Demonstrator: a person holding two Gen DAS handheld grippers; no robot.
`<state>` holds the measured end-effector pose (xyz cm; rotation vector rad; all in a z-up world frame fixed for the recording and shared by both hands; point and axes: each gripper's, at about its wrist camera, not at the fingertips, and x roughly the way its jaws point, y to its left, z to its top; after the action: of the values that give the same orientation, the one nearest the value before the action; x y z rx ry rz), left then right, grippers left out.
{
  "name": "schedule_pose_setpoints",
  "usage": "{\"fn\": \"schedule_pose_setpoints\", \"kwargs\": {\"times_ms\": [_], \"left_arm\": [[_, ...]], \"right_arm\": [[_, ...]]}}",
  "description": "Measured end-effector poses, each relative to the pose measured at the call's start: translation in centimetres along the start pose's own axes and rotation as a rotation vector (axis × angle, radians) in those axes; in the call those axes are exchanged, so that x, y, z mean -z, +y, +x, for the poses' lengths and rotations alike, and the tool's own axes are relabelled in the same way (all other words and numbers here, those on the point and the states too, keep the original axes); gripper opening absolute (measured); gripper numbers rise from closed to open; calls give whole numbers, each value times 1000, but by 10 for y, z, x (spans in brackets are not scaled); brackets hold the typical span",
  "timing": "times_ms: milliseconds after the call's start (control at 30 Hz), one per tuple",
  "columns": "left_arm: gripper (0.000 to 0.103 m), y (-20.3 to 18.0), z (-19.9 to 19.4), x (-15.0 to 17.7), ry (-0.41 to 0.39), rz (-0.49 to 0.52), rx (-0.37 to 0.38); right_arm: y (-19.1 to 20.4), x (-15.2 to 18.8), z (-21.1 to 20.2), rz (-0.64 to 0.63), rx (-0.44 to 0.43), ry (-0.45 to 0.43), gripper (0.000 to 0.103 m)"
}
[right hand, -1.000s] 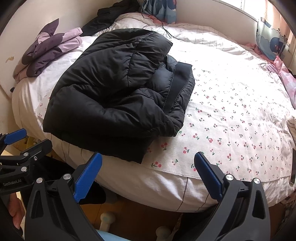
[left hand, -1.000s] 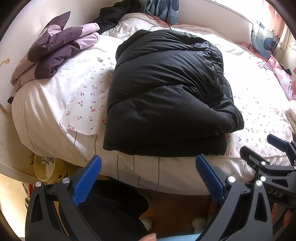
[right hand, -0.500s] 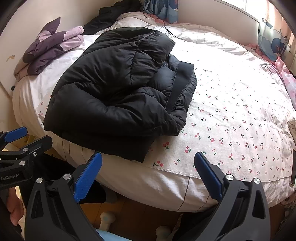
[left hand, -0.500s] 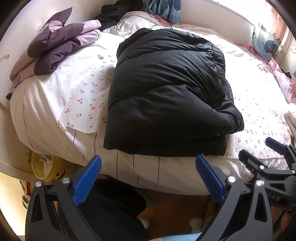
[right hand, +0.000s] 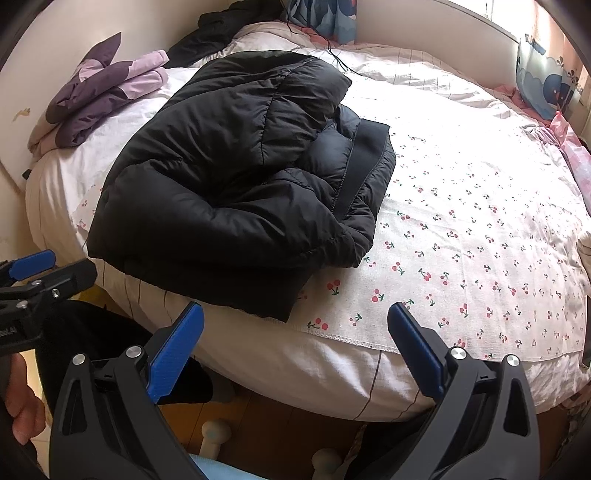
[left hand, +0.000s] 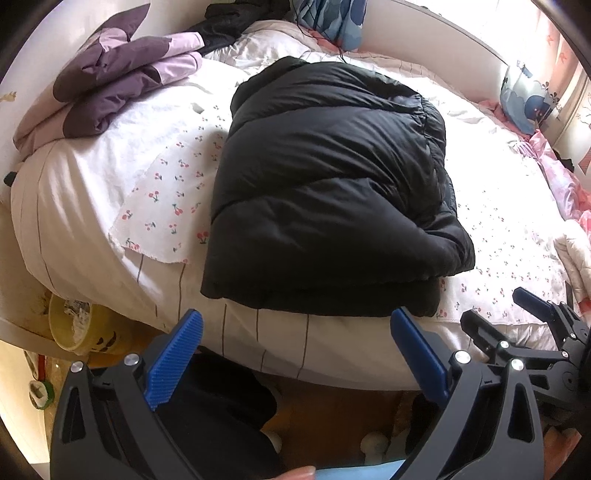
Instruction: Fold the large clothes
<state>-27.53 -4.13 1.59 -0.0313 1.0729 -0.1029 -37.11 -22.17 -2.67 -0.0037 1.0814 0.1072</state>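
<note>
A black puffer jacket (left hand: 325, 192) lies folded into a thick bundle near the front edge of the bed (left hand: 88, 192); it also shows in the right wrist view (right hand: 240, 173). My left gripper (left hand: 295, 332) is open and empty, below the bed edge just in front of the jacket. My right gripper (right hand: 295, 325) is open and empty, in front of the bed edge to the right of the jacket. Each gripper shows at the edge of the other's view: the right gripper (left hand: 517, 314) and the left gripper (right hand: 40, 269).
A folded purple and lilac garment (left hand: 122, 77) lies at the bed's back left. A dark garment (right hand: 221, 26) and a blue patterned pillow (left hand: 332, 18) lie at the head. Pink bedding (left hand: 561, 173) is at the right. A yellow bin (left hand: 74, 328) stands on the floor left.
Both grippers have moved slightly closer to the bed, so the jacket looks a little larger. The jacket itself has not moved. Both grippers stay open.
</note>
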Motion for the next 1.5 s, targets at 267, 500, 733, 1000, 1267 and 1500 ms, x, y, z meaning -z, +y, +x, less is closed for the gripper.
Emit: {"fn": "schedule_pose_setpoints", "kwargs": {"times_ms": [267,500,733,1000,1267,1500], "left_arm": [[97,-9,1,0,9,51,-69],[97,-11,3,0,21,54,-63],[97,-14,4,2,28,56,-54],[97,-13,4,3,29,52,-61],[97,-16,4,3,32,60,-63],[97,-17,4,3,36,64,-59]], "right_arm": [[1,0,0,2,-2,1,96],[0,2,2,8,-6,3,96],[-2,2,4,6,-11,7,96],[-4,4,5,12,-13,9,96],[-4,5,6,10,-18,14,96],[-4,5,6,9,-18,15,96]]}}
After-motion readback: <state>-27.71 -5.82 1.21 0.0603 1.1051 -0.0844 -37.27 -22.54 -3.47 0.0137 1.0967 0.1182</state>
